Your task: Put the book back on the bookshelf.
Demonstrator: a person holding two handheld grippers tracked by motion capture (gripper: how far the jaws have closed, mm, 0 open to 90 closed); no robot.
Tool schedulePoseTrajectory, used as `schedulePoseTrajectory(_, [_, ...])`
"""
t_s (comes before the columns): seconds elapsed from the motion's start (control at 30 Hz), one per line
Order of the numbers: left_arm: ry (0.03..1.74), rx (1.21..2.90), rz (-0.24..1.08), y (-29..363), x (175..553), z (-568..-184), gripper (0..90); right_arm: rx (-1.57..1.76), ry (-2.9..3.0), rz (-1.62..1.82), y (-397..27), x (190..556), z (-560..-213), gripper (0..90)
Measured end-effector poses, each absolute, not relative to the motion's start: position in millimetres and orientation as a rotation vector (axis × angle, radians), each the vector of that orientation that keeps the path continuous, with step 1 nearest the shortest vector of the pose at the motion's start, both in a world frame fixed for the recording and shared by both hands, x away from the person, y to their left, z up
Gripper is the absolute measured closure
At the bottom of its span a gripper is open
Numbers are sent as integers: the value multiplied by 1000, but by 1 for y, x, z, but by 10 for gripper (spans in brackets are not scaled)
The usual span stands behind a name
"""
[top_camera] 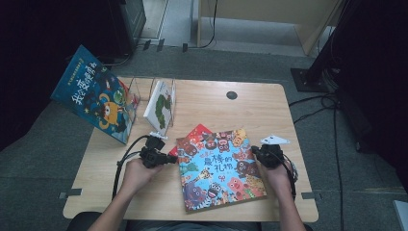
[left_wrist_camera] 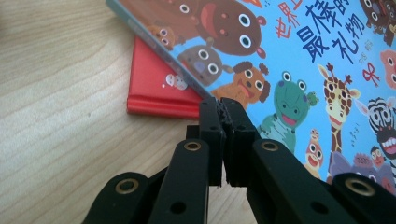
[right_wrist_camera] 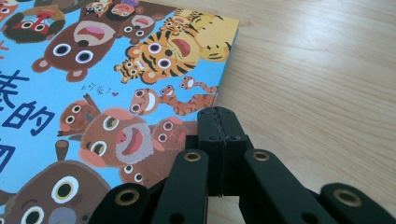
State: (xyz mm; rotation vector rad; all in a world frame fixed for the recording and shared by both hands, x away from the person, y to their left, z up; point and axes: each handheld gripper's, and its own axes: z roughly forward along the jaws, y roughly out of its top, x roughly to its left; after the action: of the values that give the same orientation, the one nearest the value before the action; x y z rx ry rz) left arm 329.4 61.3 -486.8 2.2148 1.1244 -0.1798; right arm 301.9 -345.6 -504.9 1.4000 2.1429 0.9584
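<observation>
glossy flat picture book (top_camera: pixel 219 168), pale woodgrain table (top_camera: pixel 255 103)

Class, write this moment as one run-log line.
left gripper: shut, at animal book's left edge | right gripper: shut, at right edge | red book: underneath

Your high view looks forward and down from above your side of the light wooden table (top_camera: pixel 269 103), far enough off to take in the whole top and the grey floor around it. Your left gripper view sits low and close, looking along its black jaws at the left edge of the blue animal-cover picture book (left_wrist_camera: pixel 299 70). Your right gripper view, equally close, faces that book's right edge (right_wrist_camera: pixel 70 84). All three views share this book (top_camera: pixel 219 168) and the tabletop beside it.
</observation>
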Motion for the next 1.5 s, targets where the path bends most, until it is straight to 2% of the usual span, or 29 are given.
schedulePoseTrajectory(1.2, [1300, 2100, -139, 112, 288, -489, 891, 1263, 2273, 981, -273, 354, -502, 900])
schedulePoseTrajectory(1.5, [1307, 2109, -134, 112, 284, -489, 888, 1260, 2290, 1028, -275, 358, -504, 900])
